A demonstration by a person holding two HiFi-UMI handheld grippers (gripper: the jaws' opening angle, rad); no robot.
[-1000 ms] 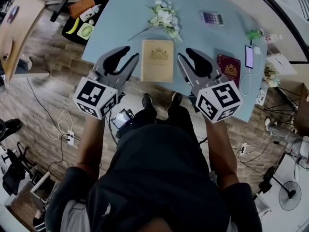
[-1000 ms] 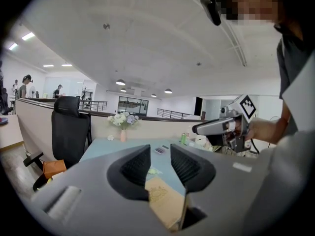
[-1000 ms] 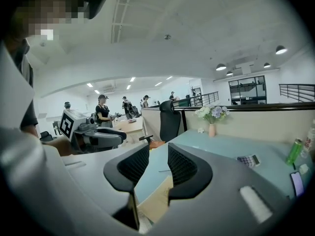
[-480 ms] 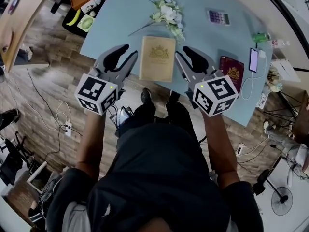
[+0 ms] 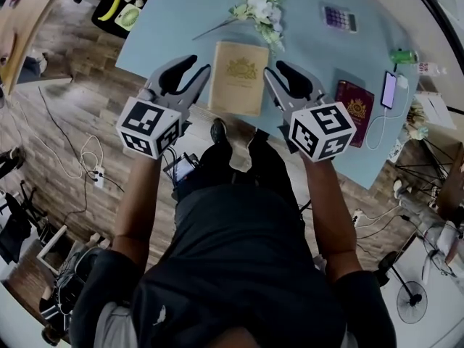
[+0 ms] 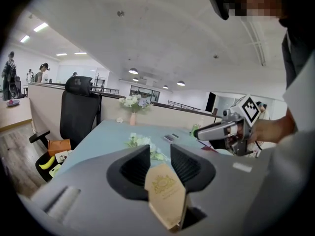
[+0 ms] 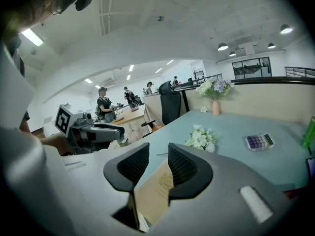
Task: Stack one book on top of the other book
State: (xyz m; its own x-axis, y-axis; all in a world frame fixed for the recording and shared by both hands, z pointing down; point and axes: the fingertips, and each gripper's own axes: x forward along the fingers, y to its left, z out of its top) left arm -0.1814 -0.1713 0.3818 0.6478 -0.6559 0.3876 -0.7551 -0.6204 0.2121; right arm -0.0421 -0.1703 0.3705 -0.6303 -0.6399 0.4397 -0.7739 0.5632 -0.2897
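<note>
A tan book with a gold crest (image 5: 238,77) lies flat near the front edge of the light-blue table (image 5: 181,20). A maroon book (image 5: 355,111) lies apart from it, further right. My left gripper (image 5: 199,65) hovers just left of the tan book, and my right gripper (image 5: 273,69) hovers just right of it. Both stand open with nothing between their pads. In the left gripper view the tan book (image 6: 165,191) shows through the gap of the gripper (image 6: 160,149). The right gripper view shows the book (image 7: 157,191) likewise beyond the gripper (image 7: 158,149).
White flowers (image 5: 257,6) lie behind the tan book. A calculator (image 5: 339,18), a green bottle (image 5: 402,55) and a charging phone (image 5: 389,89) sit at the right. A black office chair (image 6: 78,112) stands off the table's far left. The person's legs are below the front edge.
Both grippers have sunk a little towards the table, still flanking the tan book. Their jaws keep the same gap, and both books lie where they were.
</note>
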